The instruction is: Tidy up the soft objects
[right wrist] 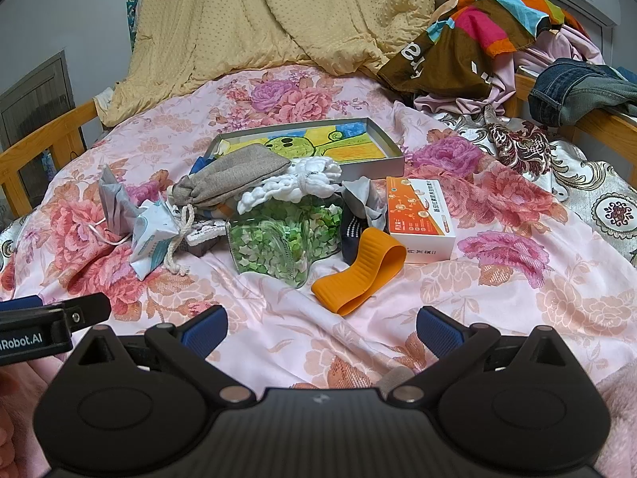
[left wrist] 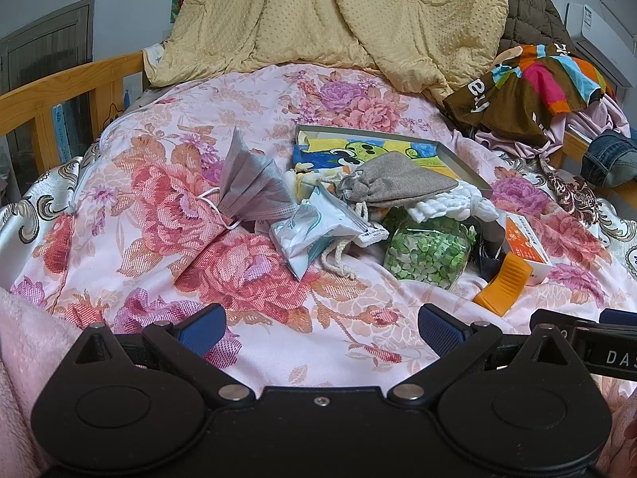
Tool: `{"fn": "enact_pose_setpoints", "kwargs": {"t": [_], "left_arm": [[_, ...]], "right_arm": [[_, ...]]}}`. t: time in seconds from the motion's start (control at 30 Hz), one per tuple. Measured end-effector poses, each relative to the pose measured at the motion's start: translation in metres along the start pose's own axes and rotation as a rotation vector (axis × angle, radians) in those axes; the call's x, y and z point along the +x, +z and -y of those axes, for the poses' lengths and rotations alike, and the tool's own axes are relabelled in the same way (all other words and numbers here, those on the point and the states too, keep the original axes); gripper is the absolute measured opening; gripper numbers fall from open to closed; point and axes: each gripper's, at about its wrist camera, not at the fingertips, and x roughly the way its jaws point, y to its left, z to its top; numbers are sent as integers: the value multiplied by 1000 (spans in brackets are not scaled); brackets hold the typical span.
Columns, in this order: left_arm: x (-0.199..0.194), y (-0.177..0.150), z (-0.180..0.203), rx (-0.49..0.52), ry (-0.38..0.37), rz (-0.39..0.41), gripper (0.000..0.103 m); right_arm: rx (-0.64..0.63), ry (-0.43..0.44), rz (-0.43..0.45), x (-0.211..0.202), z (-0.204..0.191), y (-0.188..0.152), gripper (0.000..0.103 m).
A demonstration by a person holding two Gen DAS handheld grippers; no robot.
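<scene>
Tools: your left tool (left wrist: 321,328) and right tool (right wrist: 321,328) both hover spread, empty.
Approach: pinch the grey pouch (right wrist: 235,177) by its gathered neck, clear of the jar (right wrist: 284,239).

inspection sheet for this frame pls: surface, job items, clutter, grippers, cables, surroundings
Surface: floral quilt, wrinkled, on a bed.
Job's things: grey mask, grey drawstring pouch, white knitted piece and tissue pack piled mid-bed; dark sock behind the orange silicone piece.
Clutter: jar of green paper stars, orange-white box, shallow tin tray with a drawing inside.
Grippers: left gripper open, empty; right gripper open, empty; both short of the pile.
Cables: nothing seen.
Surroundings: yellow blanket, clothes heap, wooden bed rail, air conditioner.
</scene>
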Motion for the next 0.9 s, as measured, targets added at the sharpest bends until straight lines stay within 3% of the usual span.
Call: {"fn": "enact_pose_setpoints", "kwargs": {"t": [0.3, 0.5, 0.7, 0.9], "left_arm": [[9, -6, -3, -6, -39, -38, 102], [19, 11, 0, 10, -78, -65, 102], [35, 30, 18, 121, -125, -41, 102], [53, 45, 42, 287, -175, 7, 102]], "right_arm": [[47, 43, -63, 7, 12, 2, 103], [93, 103, -131, 20, 20, 18, 103], [136, 129, -189, 39, 36, 33, 103], [135, 97, -210, 60, 55, 57, 103]]}}
